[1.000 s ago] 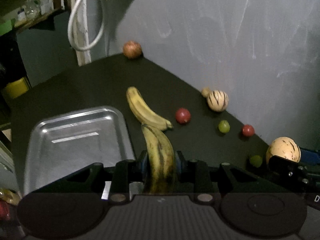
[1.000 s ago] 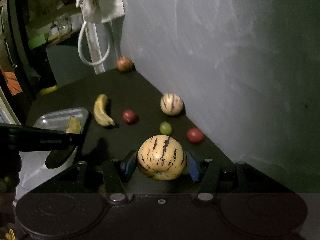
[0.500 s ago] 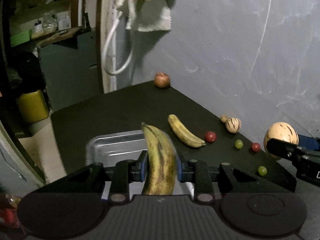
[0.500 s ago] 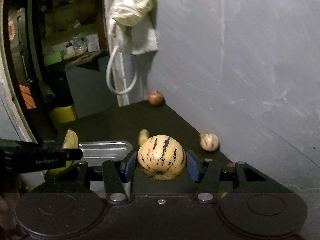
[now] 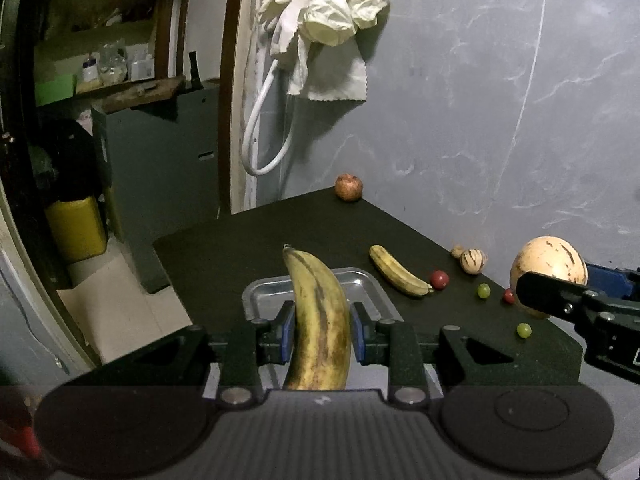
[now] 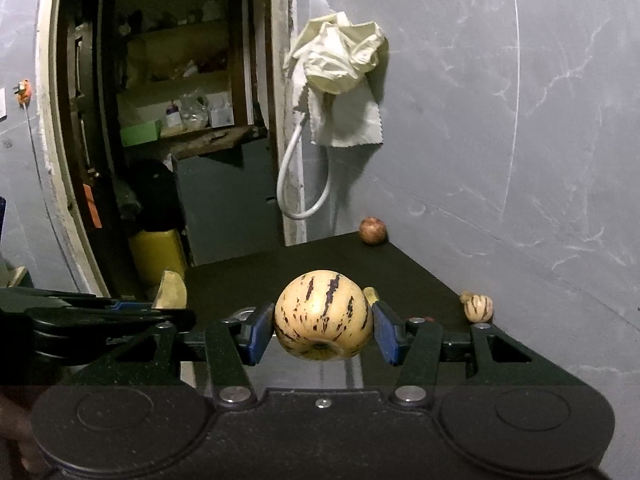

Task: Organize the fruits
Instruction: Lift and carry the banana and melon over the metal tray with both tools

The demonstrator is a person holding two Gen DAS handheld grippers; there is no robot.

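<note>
Both grippers have lifted up, away from the table point(image 5: 248, 256). The left gripper point(image 5: 319, 334) fingers pinch a banana point(image 5: 318, 320); the right gripper point(image 6: 323, 330) fingers pinch a melon point(image 6: 323, 314). The tray point(image 5: 268, 294) at 12 o'clock probably comes next.

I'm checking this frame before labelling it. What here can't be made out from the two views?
- Metal tray, left wrist view: its inside is mostly hidden by the held banana and the left gripper.
- Tray, right wrist view: almost wholly behind the right gripper and its striped melon.
- Small brown item by the small striped melon: too small to identify.
</note>
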